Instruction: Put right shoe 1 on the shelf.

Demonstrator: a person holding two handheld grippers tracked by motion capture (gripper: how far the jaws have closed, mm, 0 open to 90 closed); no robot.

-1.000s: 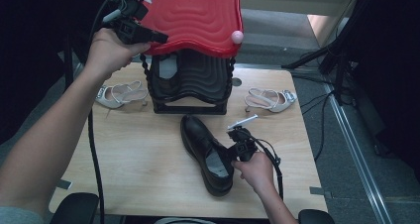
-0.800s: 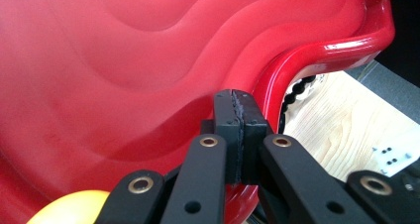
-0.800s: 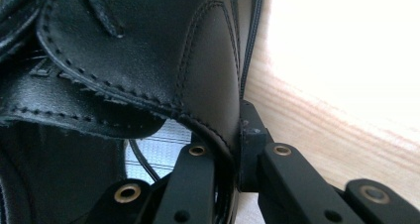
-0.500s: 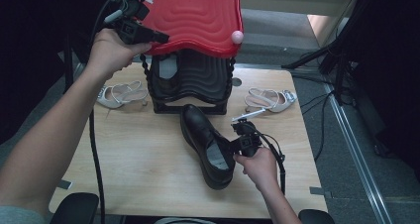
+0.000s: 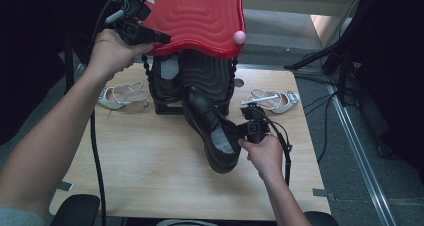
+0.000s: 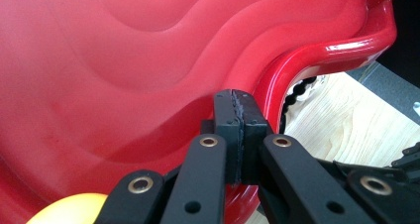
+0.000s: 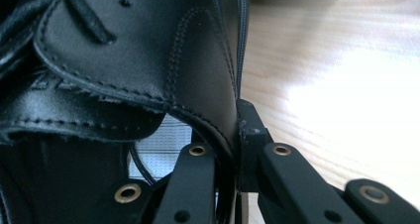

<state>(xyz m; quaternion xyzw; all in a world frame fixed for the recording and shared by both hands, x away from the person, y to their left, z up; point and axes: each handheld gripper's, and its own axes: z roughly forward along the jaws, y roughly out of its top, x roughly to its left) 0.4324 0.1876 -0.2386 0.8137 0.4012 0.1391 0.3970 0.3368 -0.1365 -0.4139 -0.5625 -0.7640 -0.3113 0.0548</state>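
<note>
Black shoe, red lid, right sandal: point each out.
black shoe [image 5: 200, 108], high view, toe upper.
red lid [image 5: 200, 16], high view, ribbed top face.
right sandal [image 5: 280, 101], high view, its straps.

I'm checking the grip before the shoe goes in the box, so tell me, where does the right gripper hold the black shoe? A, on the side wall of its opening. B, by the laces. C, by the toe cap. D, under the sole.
A: the right gripper pinches the side wall of the black shoe at its opening, one jaw inside and one outside.
</note>
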